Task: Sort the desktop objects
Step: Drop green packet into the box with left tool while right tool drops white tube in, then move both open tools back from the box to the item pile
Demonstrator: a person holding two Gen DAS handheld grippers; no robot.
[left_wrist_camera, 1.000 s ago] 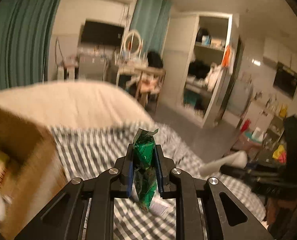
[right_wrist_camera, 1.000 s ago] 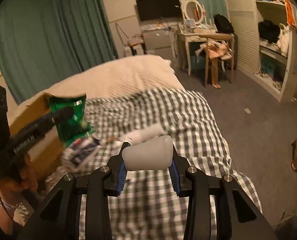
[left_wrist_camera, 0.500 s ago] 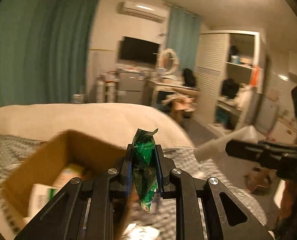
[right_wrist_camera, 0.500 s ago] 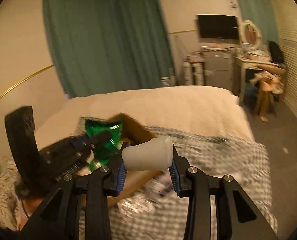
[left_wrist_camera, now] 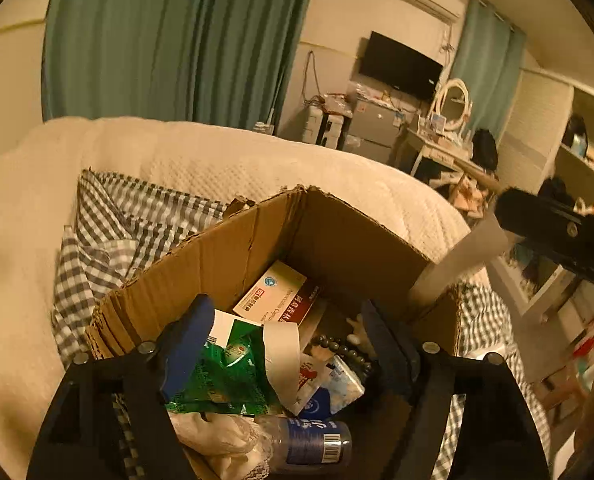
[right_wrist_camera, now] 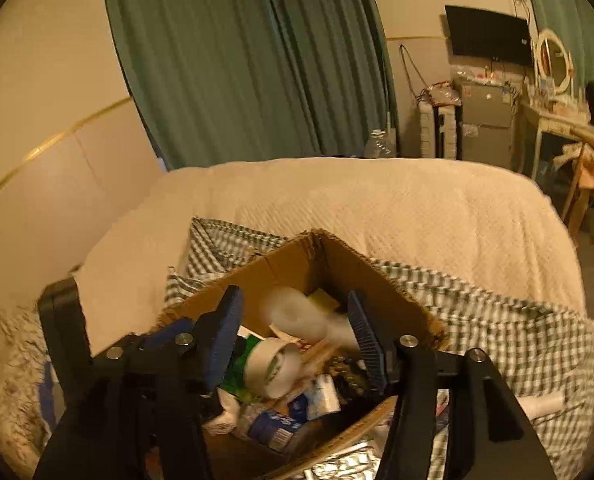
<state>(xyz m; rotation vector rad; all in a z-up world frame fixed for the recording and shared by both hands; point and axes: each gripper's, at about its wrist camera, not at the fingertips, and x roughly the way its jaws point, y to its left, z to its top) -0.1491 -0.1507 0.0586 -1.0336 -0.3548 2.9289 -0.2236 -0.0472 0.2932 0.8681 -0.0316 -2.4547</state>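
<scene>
Both grippers hang over the cardboard box with jaws spread wide. Left gripper holds nothing; the green packet lies in the box below it. Under the right gripper, a blurred white cup sits loose between the fingers, inside the box.

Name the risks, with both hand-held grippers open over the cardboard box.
The white cup, blurred in mid-drop, may bounce off the tape roll and out of the cardboard box. The left hand-held gripper and right hand-held gripper crowd one opening and may knock together. The box rests on soft bedding; a bump may tip it.
</scene>
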